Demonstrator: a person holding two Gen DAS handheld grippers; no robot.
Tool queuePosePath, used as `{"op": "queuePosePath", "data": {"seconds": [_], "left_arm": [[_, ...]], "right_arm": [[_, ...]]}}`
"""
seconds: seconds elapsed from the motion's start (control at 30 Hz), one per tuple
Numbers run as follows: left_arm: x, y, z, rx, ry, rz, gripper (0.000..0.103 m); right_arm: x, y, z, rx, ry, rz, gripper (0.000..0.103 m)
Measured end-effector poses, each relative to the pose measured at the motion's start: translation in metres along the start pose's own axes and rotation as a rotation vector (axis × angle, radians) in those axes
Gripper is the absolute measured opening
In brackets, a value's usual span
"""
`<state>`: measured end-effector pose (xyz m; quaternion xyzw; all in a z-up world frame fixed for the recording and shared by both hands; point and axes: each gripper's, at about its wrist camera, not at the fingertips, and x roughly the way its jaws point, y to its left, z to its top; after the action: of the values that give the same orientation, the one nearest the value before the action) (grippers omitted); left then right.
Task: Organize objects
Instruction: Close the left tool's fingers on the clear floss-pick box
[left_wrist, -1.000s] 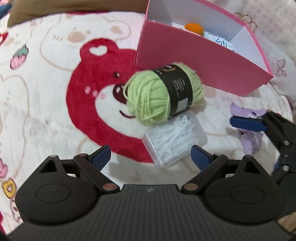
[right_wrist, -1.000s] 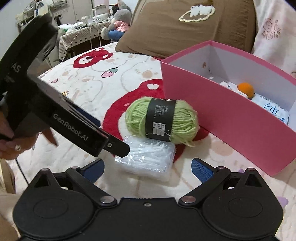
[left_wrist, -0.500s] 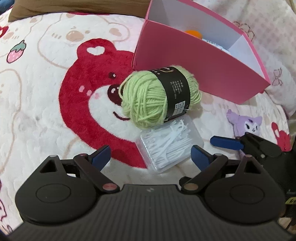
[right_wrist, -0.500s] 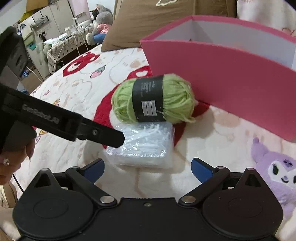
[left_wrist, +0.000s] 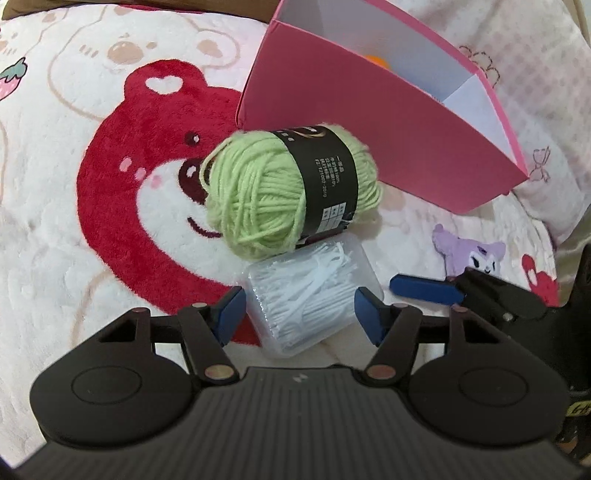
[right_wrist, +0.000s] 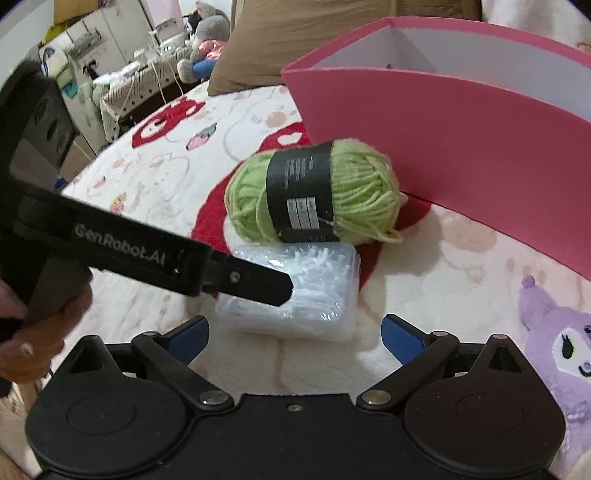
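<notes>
A clear plastic box of white floss picks (left_wrist: 314, 295) lies on the blanket, just in front of a green yarn ball with a black label (left_wrist: 295, 195). My left gripper (left_wrist: 299, 314) is closing around the box, its blue pads touching both sides. In the right wrist view, one left finger (right_wrist: 251, 277) crosses in front of the box (right_wrist: 314, 295). My right gripper (right_wrist: 295, 336) stands open just short of the box with nothing between its fingers. One of its blue fingers (left_wrist: 424, 290) shows at the right of the left wrist view.
A pink open-topped box (left_wrist: 369, 122) with something orange inside stands behind the yarn (right_wrist: 314, 192). A purple plush toy (right_wrist: 554, 343) lies to the right. A person's hand (right_wrist: 37, 332) holds the left gripper. A brown pillow (right_wrist: 295, 48) and room furniture are beyond.
The left jaws have narrowed from wide open onto the floss-pick box. The right gripper has dropped lower and rolled; the pink box's inside is now hidden from it.
</notes>
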<state>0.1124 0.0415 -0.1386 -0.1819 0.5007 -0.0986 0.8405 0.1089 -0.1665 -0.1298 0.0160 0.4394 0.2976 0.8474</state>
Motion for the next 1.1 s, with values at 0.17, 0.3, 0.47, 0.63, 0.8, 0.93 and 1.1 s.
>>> {"op": "queuePosePath", "data": {"seconds": [0.17,0.3,0.47,0.63,0.8,0.93,1.1], "left_arm": [[0.005,-0.006,-0.003,-0.030,0.023,-0.081,0.060],[0.008,-0.015,-0.005,-0.022,0.005,-0.059,0.048],[0.012,-0.017,-0.002,-0.076,0.044,-0.109,0.035],[0.023,-0.028,-0.006,-0.058,0.044,-0.086,0.035],[0.026,-0.041,-0.006,0.000,0.021,-0.047,0.037],[0.028,-0.045,-0.007,0.009,0.015,-0.037,0.038],[0.031,-0.041,-0.007,-0.022,0.014,-0.050,0.038]], "right_arm": [[0.003,-0.005,-0.001,-0.005,0.001,-0.004,0.101],[0.002,-0.011,-0.003,0.000,-0.003,-0.010,0.102],[-0.003,-0.015,-0.001,-0.051,0.003,-0.076,0.102],[-0.005,-0.015,-0.005,-0.159,0.023,-0.140,0.102],[-0.003,-0.017,-0.010,-0.245,-0.024,-0.217,0.101],[-0.003,-0.026,-0.014,-0.211,-0.033,-0.179,0.096],[0.000,-0.028,-0.014,-0.207,-0.032,-0.167,0.094]]}}
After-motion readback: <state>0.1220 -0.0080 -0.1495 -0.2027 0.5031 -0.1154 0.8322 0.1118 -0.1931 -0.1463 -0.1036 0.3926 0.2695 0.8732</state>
